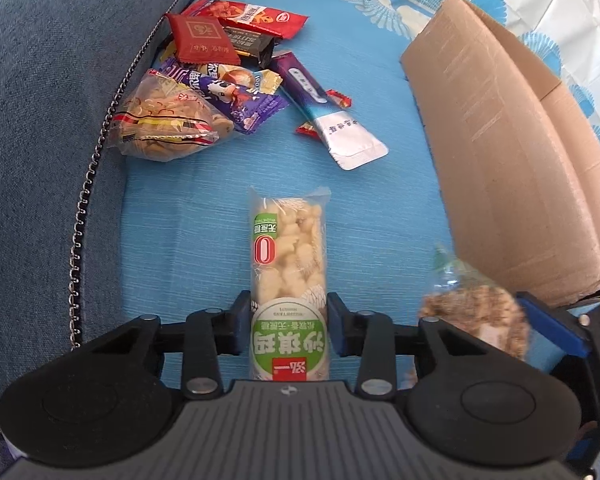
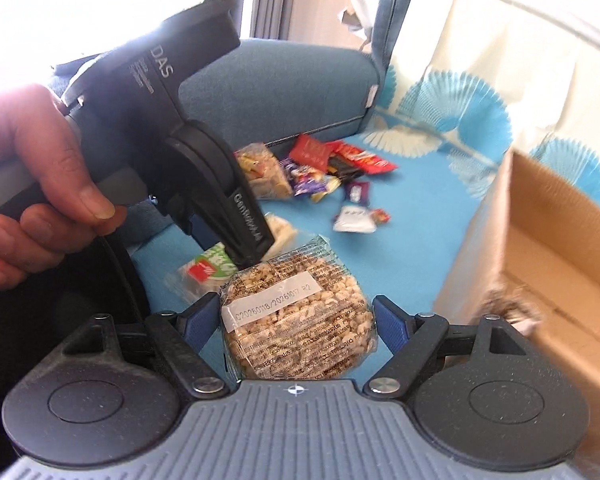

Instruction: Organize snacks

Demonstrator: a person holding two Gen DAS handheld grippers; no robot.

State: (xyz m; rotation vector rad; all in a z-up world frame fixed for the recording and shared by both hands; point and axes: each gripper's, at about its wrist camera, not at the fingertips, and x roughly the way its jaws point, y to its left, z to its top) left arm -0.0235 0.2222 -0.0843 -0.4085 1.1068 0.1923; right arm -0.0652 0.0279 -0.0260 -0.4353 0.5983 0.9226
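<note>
My left gripper (image 1: 288,320) is shut on a long puffed-rice bar in a green-labelled clear wrapper (image 1: 288,264), which points forward over the blue cloth. My right gripper (image 2: 296,316) holds a round puffed-grain cake in a clear wrapper (image 2: 300,320); its pads sit at the cake's two sides. That cake also shows blurred in the left wrist view (image 1: 476,316). A pile of loose snack packets (image 1: 204,80) lies ahead on the left, also seen in the right wrist view (image 2: 316,168). An open cardboard box (image 1: 512,152) stands on the right.
A blue sofa cushion (image 1: 40,120) with a metal chain (image 1: 80,220) borders the cloth on the left. A silver and purple sachet (image 1: 332,120) lies apart from the pile. The box interior (image 2: 552,248) shows to the right of my right gripper.
</note>
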